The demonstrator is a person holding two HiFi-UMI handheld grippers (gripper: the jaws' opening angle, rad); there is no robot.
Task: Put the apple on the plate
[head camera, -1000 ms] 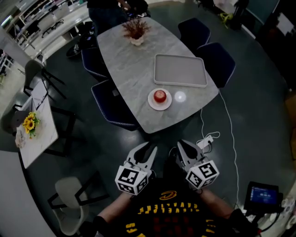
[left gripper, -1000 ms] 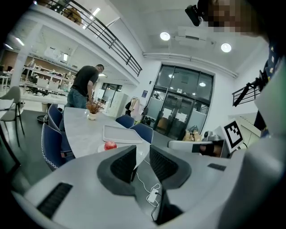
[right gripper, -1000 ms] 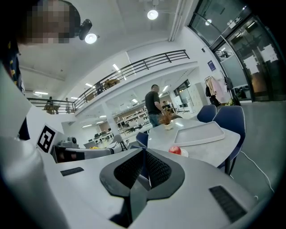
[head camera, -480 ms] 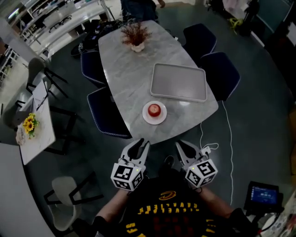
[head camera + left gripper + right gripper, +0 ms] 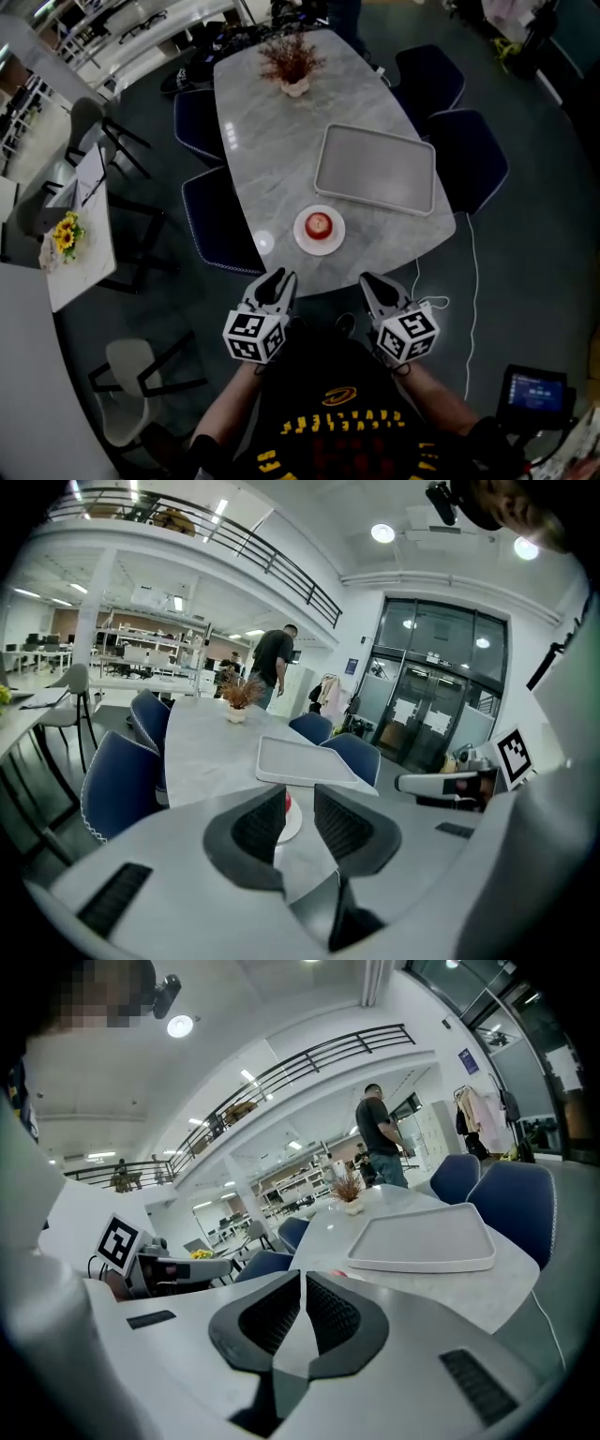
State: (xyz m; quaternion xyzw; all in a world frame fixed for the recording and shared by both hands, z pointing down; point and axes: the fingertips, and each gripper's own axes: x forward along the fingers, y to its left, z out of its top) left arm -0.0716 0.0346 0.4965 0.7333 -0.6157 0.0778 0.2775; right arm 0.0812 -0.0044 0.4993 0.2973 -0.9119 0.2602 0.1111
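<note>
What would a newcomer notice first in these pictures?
The red apple on a white plate, near the front edge of the table, stands out most. Beyond it lies an empty grey tray. Below, the left gripper and right gripper hover short of the table, holding nothing.

Grey marble table (image 5: 272, 141) bears 1 white plate (image 5: 302, 234), 1 grey tray (image 5: 375, 173), 1 potted plant (image 5: 293, 66)

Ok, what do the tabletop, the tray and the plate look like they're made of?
Tabletop: pale grey, veined and glossy with light glare, likely marble or a stone-look slab. Tray: matte grey, raised rim, probably plastic. Plate: white and smooth, ceramic or plastic; can't tell.
</note>
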